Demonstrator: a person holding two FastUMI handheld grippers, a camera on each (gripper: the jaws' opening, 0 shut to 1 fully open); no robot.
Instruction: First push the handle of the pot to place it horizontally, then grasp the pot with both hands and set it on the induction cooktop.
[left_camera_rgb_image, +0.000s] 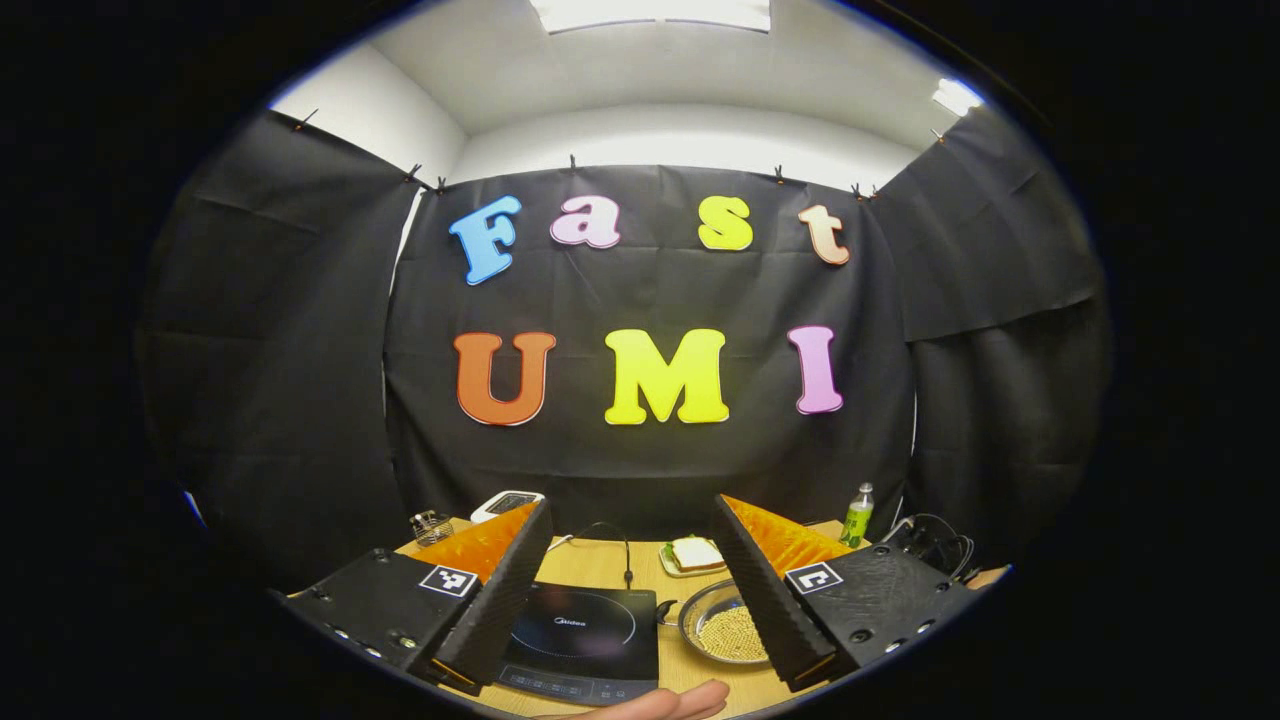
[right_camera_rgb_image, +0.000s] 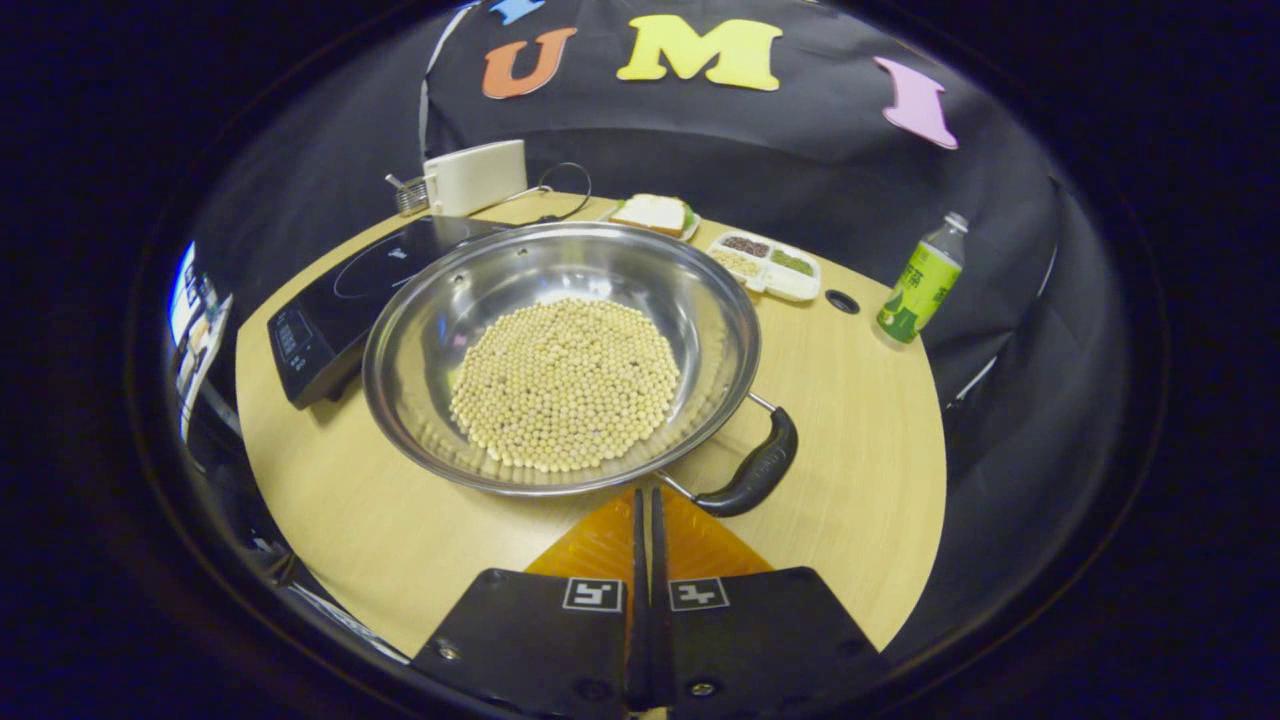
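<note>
Left gripper (left_camera_rgb_image: 630, 590) held level, fingers spread wide, right gripper (right_camera_rgb_image: 645, 510) angled downward, fingers pressed together

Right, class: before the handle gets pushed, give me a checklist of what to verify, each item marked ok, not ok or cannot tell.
1. Right gripper shut for pushing: ok, fingers together, tips just short of the pot's rim.
2. Handle within reach: ok, it lies just right of the tips.
3. Handle already horizontal: not ok, it slants.
4. Cooktop free to take the pot: ok, nothing on its glass.
5. Left gripper ready: ok, open and raised above the table.
6. Beans safe from spilling: cannot tell; they lie low in the pot's middle.
</note>
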